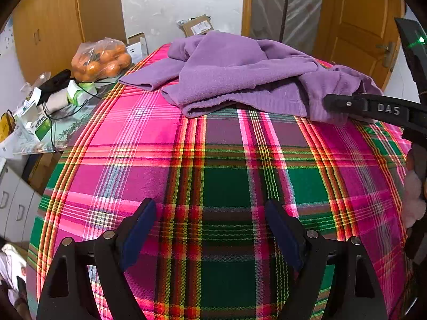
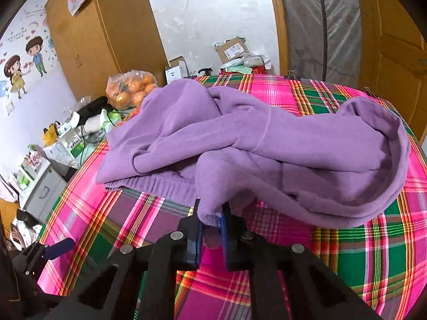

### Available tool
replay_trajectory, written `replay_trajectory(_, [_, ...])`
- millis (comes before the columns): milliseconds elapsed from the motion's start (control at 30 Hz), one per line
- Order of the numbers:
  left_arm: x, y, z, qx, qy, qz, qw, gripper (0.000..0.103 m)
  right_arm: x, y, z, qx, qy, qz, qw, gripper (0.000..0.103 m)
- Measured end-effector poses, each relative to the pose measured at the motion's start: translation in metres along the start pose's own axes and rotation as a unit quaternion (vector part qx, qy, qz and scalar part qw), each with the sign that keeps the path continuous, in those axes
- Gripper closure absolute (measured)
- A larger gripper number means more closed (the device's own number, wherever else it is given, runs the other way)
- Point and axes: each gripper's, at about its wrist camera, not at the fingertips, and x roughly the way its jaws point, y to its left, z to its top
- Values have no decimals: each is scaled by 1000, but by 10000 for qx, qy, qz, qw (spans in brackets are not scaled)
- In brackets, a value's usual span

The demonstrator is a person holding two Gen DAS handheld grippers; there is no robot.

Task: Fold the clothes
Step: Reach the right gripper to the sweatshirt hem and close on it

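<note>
the plaid-covered counter (image 1: pixel 213 176) fills both views, its pink, green and purple cloth bare across the near half. on the far half lies the purple fleece hoodie (image 2: pixel 240 138) — crumpled, not yet spread, with the hood gaping open toward the right edge, a ribbed hem facing the left edge, and a sleeve lying out flat toward the far left corner. beyond that left edge sits a lower surface crowded with clutter, among it a plastic bag of oranges (image 1: pixel 102 60) near the far left corner.

the right gripper (image 2: pixel 209 221) is clamped on a near fold of the hoodie, fleece pinched between its blue pads. the left gripper (image 1: pixel 210 229) hangs over bare plaid near the front edge, pads well apart and holding nothing.

by my reading this is the opening step: sorting the heap out so it can lie flat. the next move probably calls for the left gripper to reach to the hem or the loose sleeve and take a second hold — then both can draw the garment open. which part the right one has pinched is hard to tell.
</note>
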Motion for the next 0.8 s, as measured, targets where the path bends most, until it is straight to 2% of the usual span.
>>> replay_trajectory(133, [0, 0, 0, 38, 2, -65, 10000, 18, -25, -1, -6, -14, -128, 180, 9998, 93])
replay_trajectory(233, [-1, 2, 0, 16, -11, -136, 9999, 18, -62, 3, -10, -98, -347, 392, 9986, 93])
replay_trajectory(333, [-5, 11, 0, -174, -93, -355, 9992, 18, -107, 8, -12, -161, -668, 634, 9956, 93])
replay_trajectory(467, [-17, 28, -9, -673, -294, -534, 9959, 18, -158, 9, -13, -159, -1013, 946, 9902, 93])
replay_trajectory(633, [-38, 37, -20, -976, -609, -781, 9903, 18, -166, -28, -45, 360, -721, 719, 9941, 93])
replay_trajectory(800, [-52, 38, -16, -948, -918, -989, 9863, 18, -170, -67, -79, 904, -386, 441, 9942, 93])
